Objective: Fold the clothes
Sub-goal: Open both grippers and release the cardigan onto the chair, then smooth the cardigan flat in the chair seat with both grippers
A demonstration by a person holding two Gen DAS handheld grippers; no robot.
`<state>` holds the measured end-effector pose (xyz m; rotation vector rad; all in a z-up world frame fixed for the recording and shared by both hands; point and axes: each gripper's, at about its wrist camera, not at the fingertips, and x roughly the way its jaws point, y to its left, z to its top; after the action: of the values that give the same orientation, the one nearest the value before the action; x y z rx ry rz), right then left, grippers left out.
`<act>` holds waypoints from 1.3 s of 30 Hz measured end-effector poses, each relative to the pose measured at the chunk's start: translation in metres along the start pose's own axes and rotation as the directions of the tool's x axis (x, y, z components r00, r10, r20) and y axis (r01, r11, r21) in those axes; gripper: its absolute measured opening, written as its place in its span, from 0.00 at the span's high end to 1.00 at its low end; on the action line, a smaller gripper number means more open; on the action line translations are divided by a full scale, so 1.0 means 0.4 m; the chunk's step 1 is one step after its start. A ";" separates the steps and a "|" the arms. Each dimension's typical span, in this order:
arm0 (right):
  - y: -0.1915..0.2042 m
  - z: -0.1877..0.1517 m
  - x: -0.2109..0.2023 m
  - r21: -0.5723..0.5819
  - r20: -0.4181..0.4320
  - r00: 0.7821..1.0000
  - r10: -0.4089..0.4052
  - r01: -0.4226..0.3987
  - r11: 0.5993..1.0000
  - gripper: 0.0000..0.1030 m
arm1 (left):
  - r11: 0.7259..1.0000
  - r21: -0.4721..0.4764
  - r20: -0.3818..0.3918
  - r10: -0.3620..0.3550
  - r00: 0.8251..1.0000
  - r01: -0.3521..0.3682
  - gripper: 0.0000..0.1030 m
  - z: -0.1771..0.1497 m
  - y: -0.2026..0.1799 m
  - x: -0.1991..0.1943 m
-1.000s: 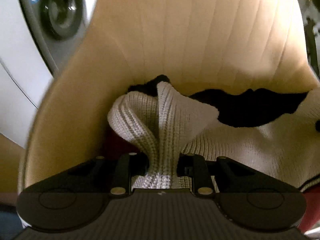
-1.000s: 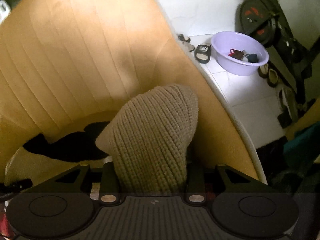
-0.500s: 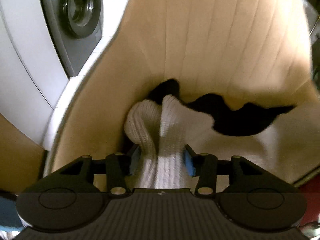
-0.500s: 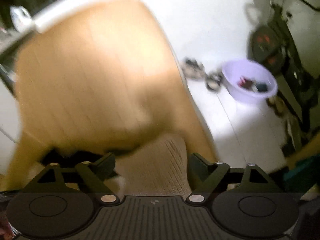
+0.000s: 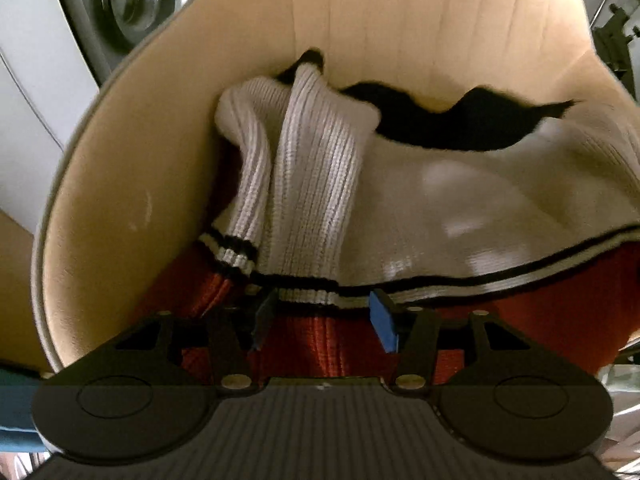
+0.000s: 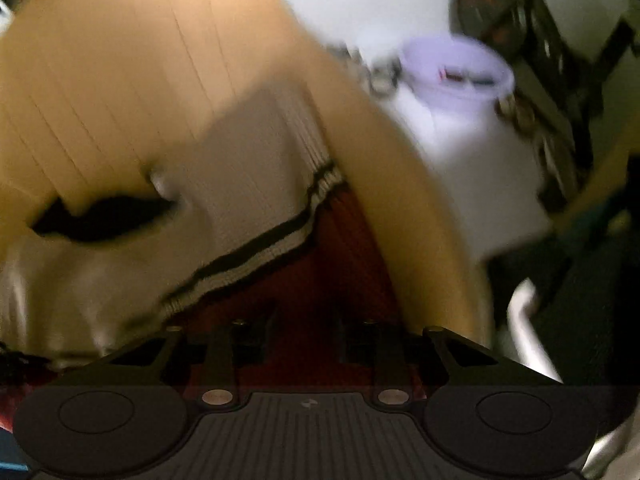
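Risk: the folded sleeve (image 5: 308,184) of the cream knit sweater (image 5: 460,208) stands bunched against the curved chair shell (image 5: 120,184). The slope could let it slump and undo the fold once nothing holds it. The sweater lies on a red ribbed garment (image 5: 320,344); a low grab at the striped hem (image 5: 312,292) could catch both layers.

Left hand-held gripper (image 5: 322,320): jaws opening, blue pads clear of the knit. The hem lies just beyond the fingertips, not pinched.

Right hand-held gripper (image 6: 304,332): jaws closing, nothing between them; only the red garment shows below. View heavily blurred, so contact cannot be judged. The sweater's hem (image 6: 256,256) runs ahead and to the gripper's left, apart from it.

Sweater sits in the chair seat, black collar edge (image 5: 460,120) toward the backrest.
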<state>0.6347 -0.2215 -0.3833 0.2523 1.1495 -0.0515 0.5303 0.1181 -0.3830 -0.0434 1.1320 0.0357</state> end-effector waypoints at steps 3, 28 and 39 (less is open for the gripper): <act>0.011 -0.032 0.085 0.024 -0.041 0.998 -0.041 0.042 0.999 0.85 | 1.000 0.017 -0.004 0.006 1.000 -0.006 0.48 0.001 -0.006 0.011; 0.236 0.120 0.173 -0.051 -0.024 0.999 -0.036 0.035 0.998 0.62 | 0.998 0.021 0.044 -0.057 0.997 0.056 0.28 0.168 -0.015 0.163; 0.337 -0.005 0.068 -0.112 0.043 0.999 0.011 -0.006 0.994 0.03 | 0.997 0.044 -0.020 -0.058 0.998 0.059 0.12 0.162 -0.051 0.095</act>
<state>0.6671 -0.0878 -0.3857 0.1559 1.1041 0.0144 0.6058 0.1013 -0.3895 -0.0369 1.1491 -0.0424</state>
